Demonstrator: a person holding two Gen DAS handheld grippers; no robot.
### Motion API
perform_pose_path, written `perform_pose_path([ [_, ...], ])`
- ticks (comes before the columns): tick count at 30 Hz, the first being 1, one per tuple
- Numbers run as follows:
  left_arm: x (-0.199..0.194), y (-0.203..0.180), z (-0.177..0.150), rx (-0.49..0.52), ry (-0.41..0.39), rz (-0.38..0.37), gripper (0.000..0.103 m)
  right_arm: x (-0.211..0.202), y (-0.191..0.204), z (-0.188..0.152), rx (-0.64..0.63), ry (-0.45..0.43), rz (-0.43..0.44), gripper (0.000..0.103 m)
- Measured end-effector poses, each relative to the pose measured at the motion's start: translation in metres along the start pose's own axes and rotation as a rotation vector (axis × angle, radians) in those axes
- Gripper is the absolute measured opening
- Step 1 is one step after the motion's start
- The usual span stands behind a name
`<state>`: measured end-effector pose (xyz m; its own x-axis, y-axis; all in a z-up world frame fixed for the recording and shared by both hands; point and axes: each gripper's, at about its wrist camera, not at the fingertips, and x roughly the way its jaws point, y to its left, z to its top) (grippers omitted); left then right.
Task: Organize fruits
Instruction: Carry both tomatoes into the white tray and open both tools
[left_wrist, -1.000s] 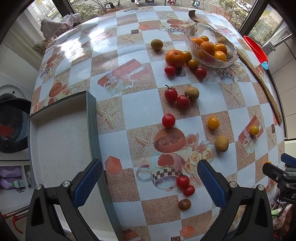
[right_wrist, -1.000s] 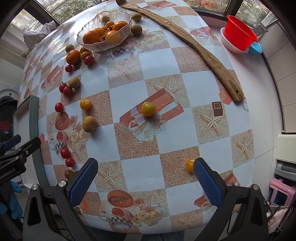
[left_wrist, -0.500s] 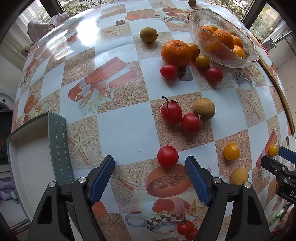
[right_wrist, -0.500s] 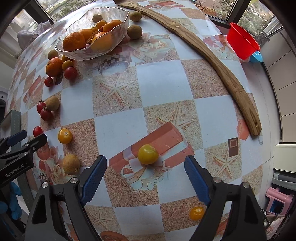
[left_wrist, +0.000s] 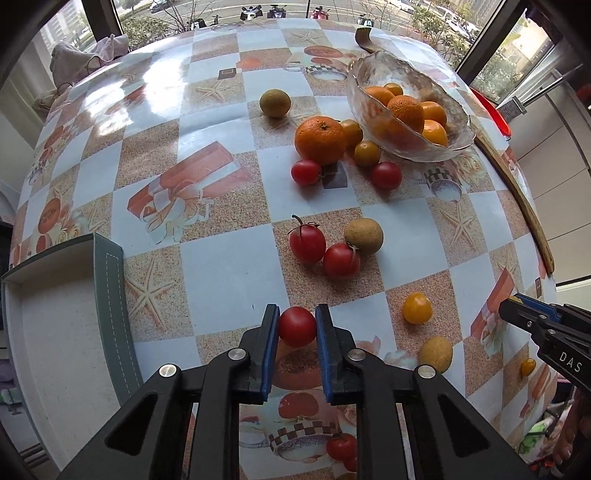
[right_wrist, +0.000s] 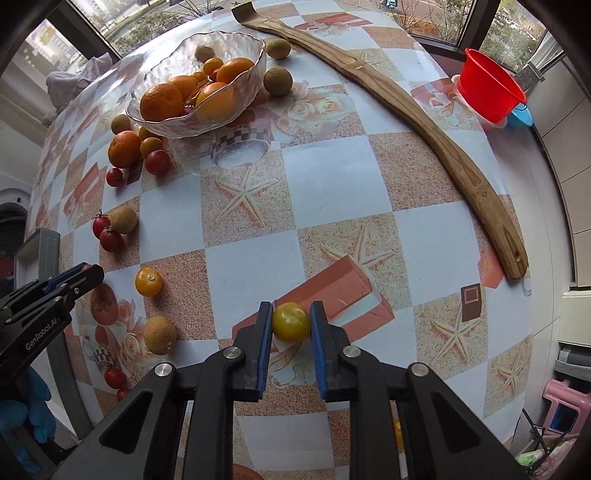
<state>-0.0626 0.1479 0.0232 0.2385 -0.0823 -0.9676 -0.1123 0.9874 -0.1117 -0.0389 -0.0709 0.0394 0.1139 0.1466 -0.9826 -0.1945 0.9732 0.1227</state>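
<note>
My left gripper (left_wrist: 296, 320) is shut on a red cherry tomato (left_wrist: 297, 326) that rests on the patterned tablecloth. My right gripper (right_wrist: 291, 313) is shut on a yellow tomato (right_wrist: 291, 321), also at table level. A glass bowl (left_wrist: 373, 66) holding several oranges stands at the back; it also shows in the right wrist view (right_wrist: 155, 74). Loose fruit lies around: a large orange (left_wrist: 320, 139), two red tomatoes (left_wrist: 307, 243) beside a brown fruit (left_wrist: 363, 235), and a yellow tomato (left_wrist: 417, 308).
A grey-rimmed white tray (left_wrist: 107, 273) lies at the table's left edge. A long curved wooden piece (right_wrist: 436, 140) runs along the right side. A red bowl (right_wrist: 489, 90) stands at the far right corner. More small tomatoes (left_wrist: 340, 445) lie near the front edge.
Both grippers moved forward and down, and closed. The left one went from open around the red tomato to shut on it. The right one closed on the yellow tomato.
</note>
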Motion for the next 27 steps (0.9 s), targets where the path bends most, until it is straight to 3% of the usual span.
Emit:
perform_pose_path([
  [6,-0.038,0.035,-0.021,-0.097,-0.054,-0.013,0.021,-0.018,0.037,0.003,-0.062,-0.003,0.091,0.022],
  [12,-0.075,0.095,-0.058,-0.217,-0.077,0.035,0.021,-0.027,0.112,0.003,-0.194,0.01,0.194,0.022],
  [21,-0.09,0.187,-0.144,-0.359,-0.007,0.191,0.021,-0.027,0.238,-0.032,-0.418,0.081,0.308,0.022],
  [27,-0.077,0.22,-0.178,-0.407,0.034,0.224,0.021,-0.002,0.293,-0.06,-0.527,0.166,0.299,0.022],
])
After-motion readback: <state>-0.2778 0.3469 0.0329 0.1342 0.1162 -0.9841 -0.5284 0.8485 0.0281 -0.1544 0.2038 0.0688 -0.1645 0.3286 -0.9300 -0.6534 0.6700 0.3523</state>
